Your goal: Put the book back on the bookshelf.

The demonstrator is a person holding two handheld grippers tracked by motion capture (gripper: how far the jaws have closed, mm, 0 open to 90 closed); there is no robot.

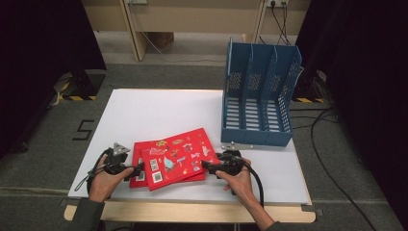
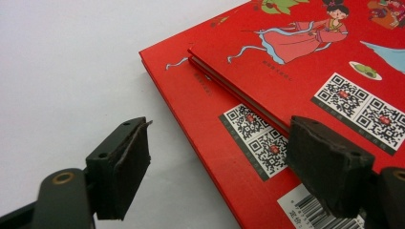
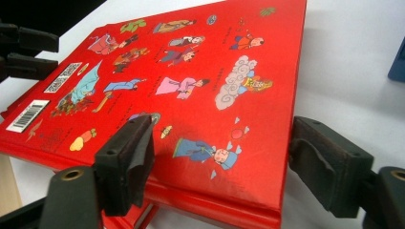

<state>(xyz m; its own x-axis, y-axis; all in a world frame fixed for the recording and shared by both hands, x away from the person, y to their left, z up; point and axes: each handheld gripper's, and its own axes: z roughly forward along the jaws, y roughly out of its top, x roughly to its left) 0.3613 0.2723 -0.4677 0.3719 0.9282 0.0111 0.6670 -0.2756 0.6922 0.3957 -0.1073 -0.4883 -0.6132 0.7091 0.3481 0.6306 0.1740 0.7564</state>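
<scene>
A stack of red picture books lies at the front middle of the white table (image 1: 154,110). The top book (image 1: 175,156) (image 2: 310,57) (image 3: 200,71) sits askew on a lower red book (image 1: 136,150) (image 2: 200,100) (image 3: 133,217). My left gripper (image 1: 136,169) (image 2: 219,143) is open at the stack's left corner, one jaw over bare table and the other over the lower book's QR codes. My right gripper (image 1: 206,165) (image 3: 222,143) is open at the stack's right side, its jaws either side of the top book's near corner. Neither holds anything.
A blue slotted file rack (image 1: 260,96) with three upright compartments stands at the table's back right, a grey plate at its foot. Bare white table stretches behind and left of the books. The table's front wooden edge runs just under the person's hands.
</scene>
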